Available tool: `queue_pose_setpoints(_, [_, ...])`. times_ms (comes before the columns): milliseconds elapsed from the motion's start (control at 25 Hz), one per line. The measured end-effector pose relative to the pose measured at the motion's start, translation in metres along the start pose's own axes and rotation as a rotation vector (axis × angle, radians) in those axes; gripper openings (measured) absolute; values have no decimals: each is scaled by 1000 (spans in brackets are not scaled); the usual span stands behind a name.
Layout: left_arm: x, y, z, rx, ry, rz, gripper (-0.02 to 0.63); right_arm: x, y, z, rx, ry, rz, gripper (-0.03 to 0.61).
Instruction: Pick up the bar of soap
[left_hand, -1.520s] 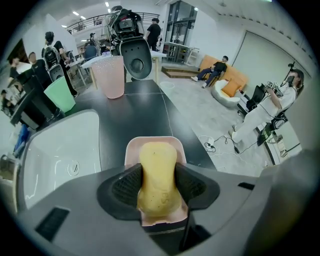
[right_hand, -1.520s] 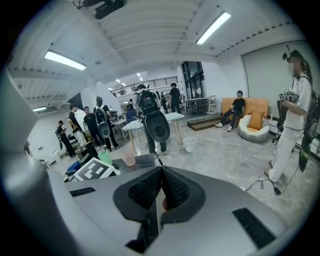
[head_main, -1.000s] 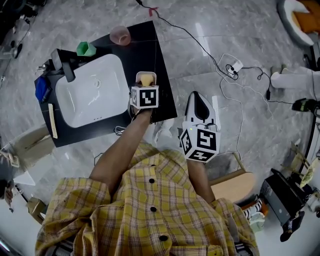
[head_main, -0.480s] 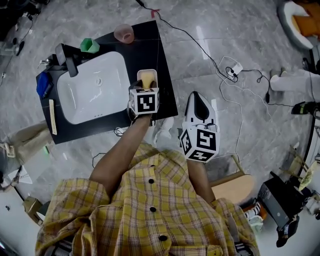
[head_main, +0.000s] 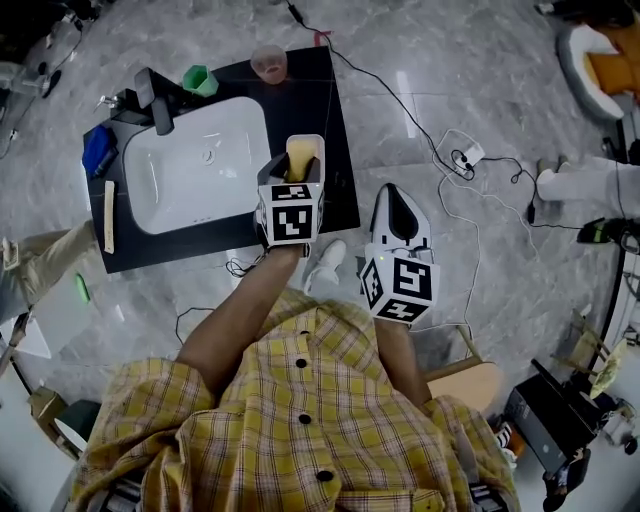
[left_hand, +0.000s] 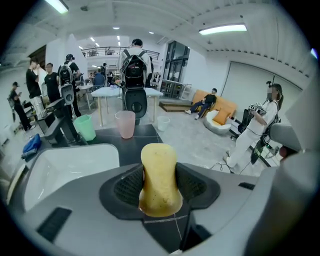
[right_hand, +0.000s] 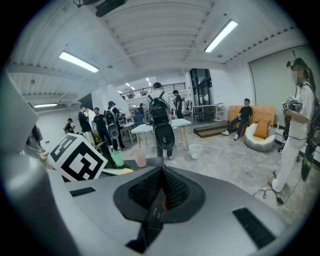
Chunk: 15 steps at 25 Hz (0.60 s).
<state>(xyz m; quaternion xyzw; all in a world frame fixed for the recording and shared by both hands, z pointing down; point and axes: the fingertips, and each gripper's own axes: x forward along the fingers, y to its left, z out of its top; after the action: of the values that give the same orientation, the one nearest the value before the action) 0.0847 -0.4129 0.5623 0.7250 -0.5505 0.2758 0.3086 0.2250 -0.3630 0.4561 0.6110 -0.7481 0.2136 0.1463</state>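
Black square countertop (head_main: 335, 110) on grey marble floor; white rectangular basin (head_main: 200, 170) sunk into its left and middle part.

Left gripper (head_main: 304, 150) over the bare countertop strip just right of the basin. Jaws pinching a yellow waisted bar of soap (head_main: 302, 160) from both sides; in the left gripper view (left_hand: 159, 172) black ribbed pads (left_hand: 192, 184) pressed against the soap (left_hand: 159, 182), upper end of the bar standing out past them.

Right gripper (head_main: 398, 200) well right of the basin, off the countertop, over the floor. Jaws pressed together, nothing between them in the right gripper view (right_hand: 161, 185).

Black faucet (head_main: 158, 95) at the basin's far left corner. Green cup (head_main: 199, 79) beyond the basin, next to the faucet; translucent pink cup (head_main: 268, 62) beyond the basin's far right corner, both upright on the countertop.
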Motion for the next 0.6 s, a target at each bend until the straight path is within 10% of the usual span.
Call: queue_pose_setpoints(600, [-104, 0, 61, 23, -306, 11, 201, -36, 42, 38, -75, -114, 55, 18])
